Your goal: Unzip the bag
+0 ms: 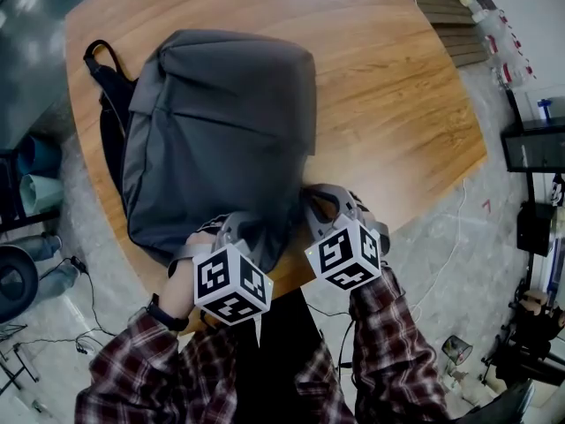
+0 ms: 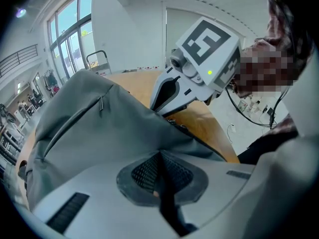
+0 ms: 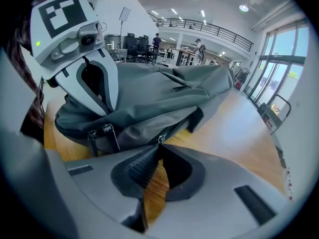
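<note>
A grey backpack (image 1: 216,131) lies flat on a round wooden table (image 1: 397,95). In the head view my left gripper (image 1: 228,230) is at the bag's near edge, and my right gripper (image 1: 323,200) is at its near right corner. In the left gripper view the left gripper (image 2: 159,158) is shut on a fold of the bag's grey fabric (image 2: 99,133). In the right gripper view the right gripper (image 3: 159,147) is shut, with a small metal zipper pull (image 3: 160,139) pinched at its tips. Two more zipper pulls (image 3: 99,131) hang to the left of it.
The bag's black straps (image 1: 104,78) trail off its far left side. The table's near edge (image 1: 291,283) is right under both grippers. On the floor are cables (image 1: 88,299), cups (image 1: 40,193) at the left and a can (image 1: 456,350) at the right.
</note>
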Demonstrator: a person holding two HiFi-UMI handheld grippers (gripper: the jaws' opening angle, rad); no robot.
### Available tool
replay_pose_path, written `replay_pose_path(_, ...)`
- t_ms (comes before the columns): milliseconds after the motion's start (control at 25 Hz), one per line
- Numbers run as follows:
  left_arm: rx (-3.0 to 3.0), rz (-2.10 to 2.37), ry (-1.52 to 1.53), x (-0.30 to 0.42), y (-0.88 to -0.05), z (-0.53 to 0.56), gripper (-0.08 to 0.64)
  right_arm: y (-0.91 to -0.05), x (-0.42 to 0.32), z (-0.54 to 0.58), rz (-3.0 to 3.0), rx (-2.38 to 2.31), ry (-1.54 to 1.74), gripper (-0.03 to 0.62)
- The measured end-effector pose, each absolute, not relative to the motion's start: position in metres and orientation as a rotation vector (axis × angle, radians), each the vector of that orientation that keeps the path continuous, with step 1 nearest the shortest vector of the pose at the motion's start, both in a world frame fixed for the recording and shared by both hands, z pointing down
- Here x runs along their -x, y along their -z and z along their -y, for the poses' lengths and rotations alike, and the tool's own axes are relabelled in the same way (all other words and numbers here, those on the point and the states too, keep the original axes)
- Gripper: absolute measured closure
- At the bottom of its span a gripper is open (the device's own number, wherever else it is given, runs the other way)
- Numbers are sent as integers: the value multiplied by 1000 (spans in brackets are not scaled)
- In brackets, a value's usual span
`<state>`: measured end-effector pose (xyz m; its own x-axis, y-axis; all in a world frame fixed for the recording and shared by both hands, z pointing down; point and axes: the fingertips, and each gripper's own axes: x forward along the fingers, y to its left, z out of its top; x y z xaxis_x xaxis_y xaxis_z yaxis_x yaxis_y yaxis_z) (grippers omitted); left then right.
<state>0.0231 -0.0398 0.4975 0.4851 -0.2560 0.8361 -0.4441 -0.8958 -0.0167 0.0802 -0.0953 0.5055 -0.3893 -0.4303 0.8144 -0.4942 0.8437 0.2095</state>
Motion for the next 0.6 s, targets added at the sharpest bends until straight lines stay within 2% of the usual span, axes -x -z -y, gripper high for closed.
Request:
replay_pose_path(240,-2529,605,-1364,-25,-497,41,554,-506,-89,101,2029,-637,-215,571)
replay_pose_path(440,-2531,603,-1370,-27,-497,40,553,-509,-83,103,2021,-622,-64,571)
replay_pose_path(600,-2532,604,-1367,-26,-498,42,553,-514,-78,105,2000,-545,-141,571)
